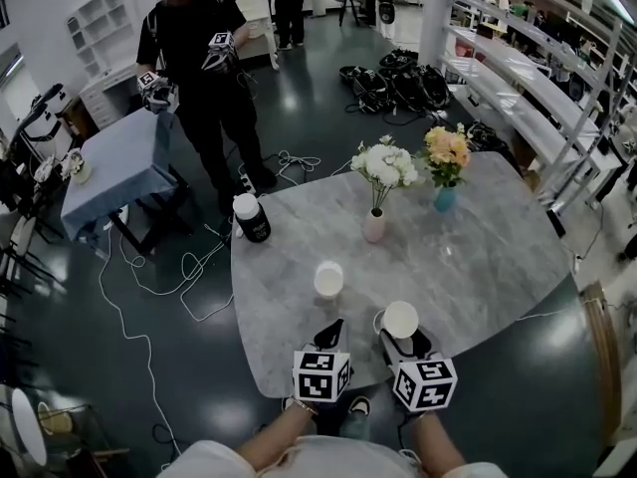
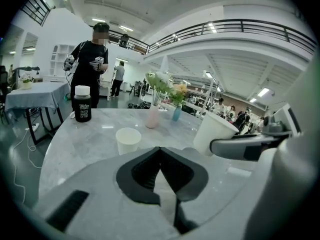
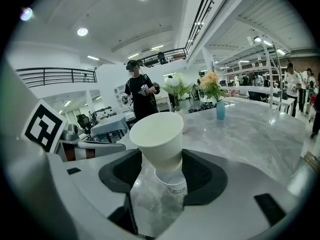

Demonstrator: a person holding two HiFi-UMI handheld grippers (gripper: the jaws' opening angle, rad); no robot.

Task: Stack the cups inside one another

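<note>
Two white paper cups are in play on the grey marble table (image 1: 478, 257). One cup (image 1: 328, 279) (image 2: 128, 139) stands upright and alone near the middle of the table, just ahead of my left gripper (image 1: 329, 333) (image 2: 160, 152), which is shut and empty. The other cup (image 1: 400, 319) (image 3: 157, 134) (image 2: 214, 131) sits tilted between the jaws of my right gripper (image 1: 402, 343) (image 3: 162, 159), which is shut on its lower part. A small white printed rim shows under that cup's base; I cannot tell what it is.
A black bottle with a white cap (image 1: 251, 217) stands at the table's left edge. A pink vase of white flowers (image 1: 375, 225) and a blue vase of orange flowers (image 1: 445, 198) stand at the far side. A person (image 1: 199, 48) stands beyond, beside a blue-covered table (image 1: 119, 162); cables lie on the floor.
</note>
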